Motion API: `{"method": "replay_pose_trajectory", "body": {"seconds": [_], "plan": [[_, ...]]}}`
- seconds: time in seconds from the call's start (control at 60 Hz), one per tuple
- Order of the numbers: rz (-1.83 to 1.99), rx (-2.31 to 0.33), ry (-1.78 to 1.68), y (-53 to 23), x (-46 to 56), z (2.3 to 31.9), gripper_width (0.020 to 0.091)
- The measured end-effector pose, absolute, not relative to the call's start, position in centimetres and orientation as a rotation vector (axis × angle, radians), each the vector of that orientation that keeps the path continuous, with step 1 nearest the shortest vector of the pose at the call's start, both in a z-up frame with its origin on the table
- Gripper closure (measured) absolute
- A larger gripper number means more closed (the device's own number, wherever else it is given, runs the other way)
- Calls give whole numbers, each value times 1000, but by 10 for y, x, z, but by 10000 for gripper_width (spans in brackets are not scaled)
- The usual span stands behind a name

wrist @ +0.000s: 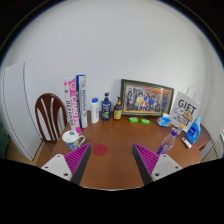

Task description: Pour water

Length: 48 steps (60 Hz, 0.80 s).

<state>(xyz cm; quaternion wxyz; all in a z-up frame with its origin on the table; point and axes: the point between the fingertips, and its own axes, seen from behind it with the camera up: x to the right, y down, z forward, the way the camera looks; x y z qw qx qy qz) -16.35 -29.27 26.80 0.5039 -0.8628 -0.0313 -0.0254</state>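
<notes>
On the brown wooden table (pixel 112 150), seen from the gripper view, the hand-held gripper (pixel 112 160) hangs with its two fingers spread wide and nothing between them — the magenta pads (pixel 76 157) face each other across bare wood. Just beyond the right finger stands a clear plastic bottle with a purple cap (pixel 168 141), which I take to be the thing to pour from. Near the left finger sits a small pale cup (pixel 72 137), likely the receiver, with a flat red disc (pixel 99 149) beside it. Along the back wall stand a white bottle (pixel 95 110), a dark bottle (pixel 106 107), a framed picture (pixel 147 97) and a white gift bag (pixel 186 109).

The clear bottle should be light, thin-walled and smooth — it may buckle or slip if squeezed hard. I would grasp it at mid-body, below the cap.
</notes>
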Motion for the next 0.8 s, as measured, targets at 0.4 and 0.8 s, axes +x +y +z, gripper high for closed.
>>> {"method": "replay_pose_trajectory", "body": {"seconds": [0.4,0.8], "plan": [[-178,-2147,23,-316,18,170,249],[-79,-2022,66,-207,130,109,253]]}}
